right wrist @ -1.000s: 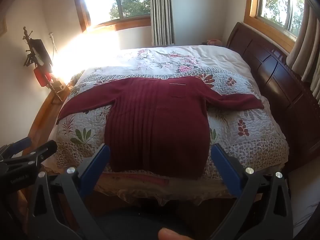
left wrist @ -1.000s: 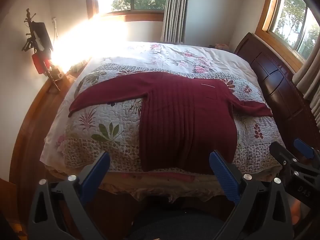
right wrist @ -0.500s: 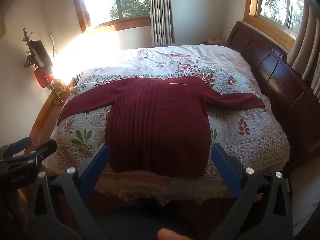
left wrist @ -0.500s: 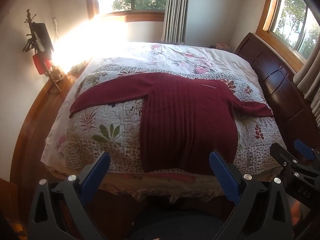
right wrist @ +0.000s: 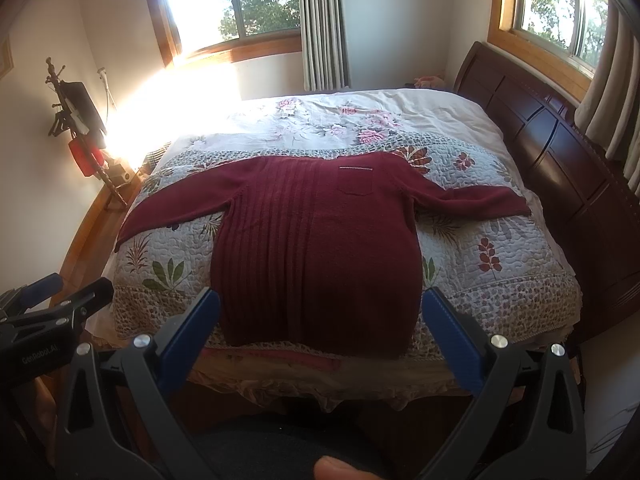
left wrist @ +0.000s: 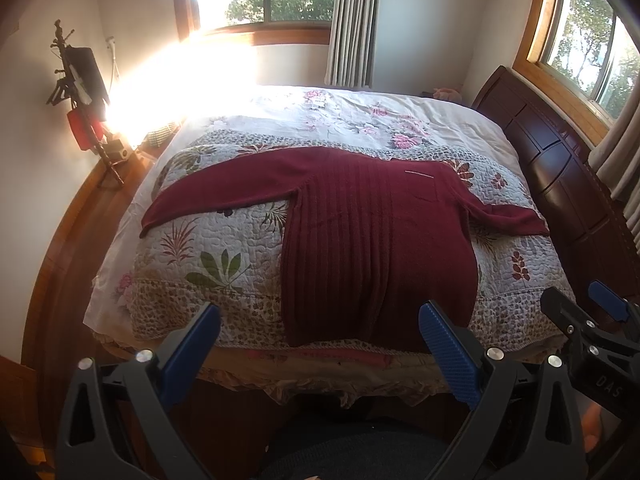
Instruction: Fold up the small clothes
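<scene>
The maroon sweater is spread flat on the bed, sleeves out. Left claw and right claw are held wide open, empty. A sleeve cuff should be pinched cleanly, then folded inward.

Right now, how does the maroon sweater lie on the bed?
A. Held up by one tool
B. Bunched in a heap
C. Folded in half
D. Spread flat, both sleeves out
D: the maroon sweater lies flat on the quilt, sleeves stretched to either side, untouched.
</scene>
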